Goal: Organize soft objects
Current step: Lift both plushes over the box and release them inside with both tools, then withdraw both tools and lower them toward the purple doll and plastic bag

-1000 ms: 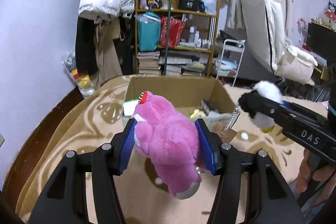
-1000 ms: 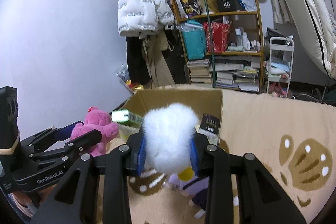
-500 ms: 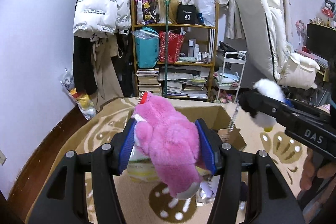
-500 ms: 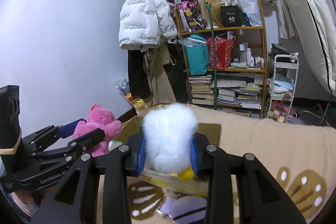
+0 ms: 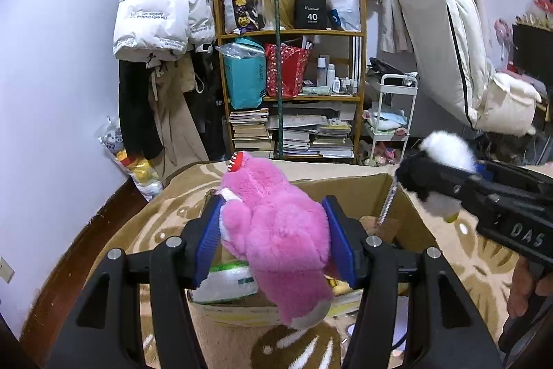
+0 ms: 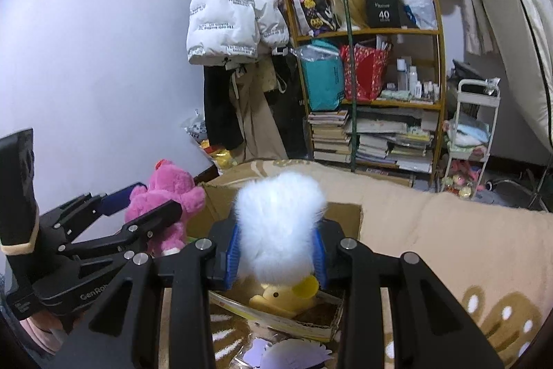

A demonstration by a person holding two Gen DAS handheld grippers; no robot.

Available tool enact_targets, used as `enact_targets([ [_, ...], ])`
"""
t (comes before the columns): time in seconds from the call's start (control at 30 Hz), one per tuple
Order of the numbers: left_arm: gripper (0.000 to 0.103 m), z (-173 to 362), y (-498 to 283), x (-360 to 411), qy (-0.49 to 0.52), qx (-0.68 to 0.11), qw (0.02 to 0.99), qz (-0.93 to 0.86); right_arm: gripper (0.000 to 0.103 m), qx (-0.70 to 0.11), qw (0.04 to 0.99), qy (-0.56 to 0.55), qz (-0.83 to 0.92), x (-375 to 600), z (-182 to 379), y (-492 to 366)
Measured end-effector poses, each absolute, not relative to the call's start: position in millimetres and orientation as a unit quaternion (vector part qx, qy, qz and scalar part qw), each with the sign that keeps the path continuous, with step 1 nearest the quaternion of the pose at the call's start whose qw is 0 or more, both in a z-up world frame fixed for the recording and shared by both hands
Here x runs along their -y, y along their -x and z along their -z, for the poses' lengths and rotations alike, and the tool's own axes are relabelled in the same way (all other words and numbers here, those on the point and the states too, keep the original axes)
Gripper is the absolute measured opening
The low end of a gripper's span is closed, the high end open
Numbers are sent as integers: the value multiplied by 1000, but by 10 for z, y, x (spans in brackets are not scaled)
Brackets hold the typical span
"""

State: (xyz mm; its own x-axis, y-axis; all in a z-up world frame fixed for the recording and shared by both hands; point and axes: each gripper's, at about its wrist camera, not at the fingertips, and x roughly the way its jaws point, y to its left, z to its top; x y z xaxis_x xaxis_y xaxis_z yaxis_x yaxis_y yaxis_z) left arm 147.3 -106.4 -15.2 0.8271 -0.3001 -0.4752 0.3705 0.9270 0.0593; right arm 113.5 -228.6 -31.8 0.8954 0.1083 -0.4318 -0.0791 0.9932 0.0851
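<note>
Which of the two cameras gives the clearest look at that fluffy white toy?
The right wrist view: the white plush toy fills the middle, clamped between the right gripper pads, with its yellow beak showing below. The left wrist view shows it only small and from the side, largely hidden by that gripper's fingers.

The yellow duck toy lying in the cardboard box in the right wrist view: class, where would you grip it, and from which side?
Grip the yellow duck toy across its rounded body, coming from above through the open top of the cardboard box. It lies low among papers, so the walls block a sideways approach. The right gripper would first have to release the white fluffy toy it holds.
</note>
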Motion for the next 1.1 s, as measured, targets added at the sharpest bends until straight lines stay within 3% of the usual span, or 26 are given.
enact_targets([
  [0.37, 59, 333, -1652, 1140, -73, -260, 945, 186, 39, -259, 964, -50, -48, 2403, 631, -1248],
  [0.77, 70, 412, -1706, 1111, -62, -292, 937, 181, 44, -267, 960, -76, -38, 2513, 651, -1253],
  [0.87, 73, 406, -1681, 1107, -63, -292, 937, 182, 50, -265, 960, -78, -37, 2513, 637, -1232],
  [0.93, 86, 396, -1664, 1109, -67, -289, 938, 179, 51, -263, 961, -78, -37, 2513, 621, -1208],
  [1.1, 90, 361, -1607, 1096, -73, -284, 940, 174, 66, -260, 962, -78, -31, 2511, 602, -1142],
])
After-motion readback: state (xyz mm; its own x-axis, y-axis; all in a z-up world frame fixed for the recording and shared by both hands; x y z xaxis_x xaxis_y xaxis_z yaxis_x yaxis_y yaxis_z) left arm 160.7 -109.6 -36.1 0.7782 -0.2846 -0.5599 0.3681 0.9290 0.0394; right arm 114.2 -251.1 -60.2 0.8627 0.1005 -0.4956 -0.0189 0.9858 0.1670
